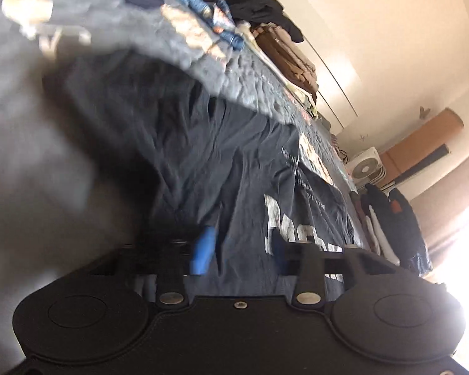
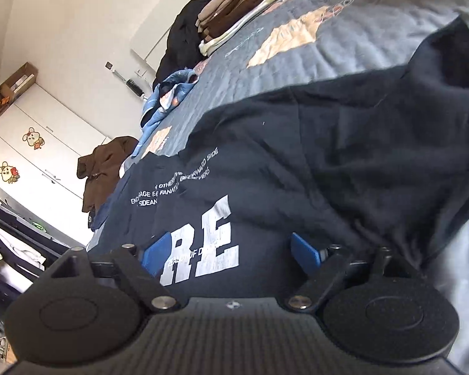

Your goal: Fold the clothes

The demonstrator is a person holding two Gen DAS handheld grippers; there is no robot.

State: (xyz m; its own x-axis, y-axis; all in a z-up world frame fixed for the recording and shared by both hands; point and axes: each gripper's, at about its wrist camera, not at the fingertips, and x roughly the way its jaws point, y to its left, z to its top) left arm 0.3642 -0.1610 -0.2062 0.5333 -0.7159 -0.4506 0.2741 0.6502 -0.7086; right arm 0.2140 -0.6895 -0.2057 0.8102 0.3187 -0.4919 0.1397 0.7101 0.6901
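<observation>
A dark navy T-shirt with white lettering lies rumpled on a grey quilted bedspread. Part of it is folded over toward the right. My right gripper hovers just above the printed letters, its blue pads wide apart with nothing pinched, so it is open. In the blurred left wrist view the same T-shirt fills the middle. My left gripper sits low over the T-shirt near the print. Its blue pads stand apart with no cloth caught between them.
A stack of folded brown and beige clothes and a black heap lie at the bed's far side. A blue denim garment and a brown garment lie near the edge. A white wardrobe and a clothes rack stand beyond.
</observation>
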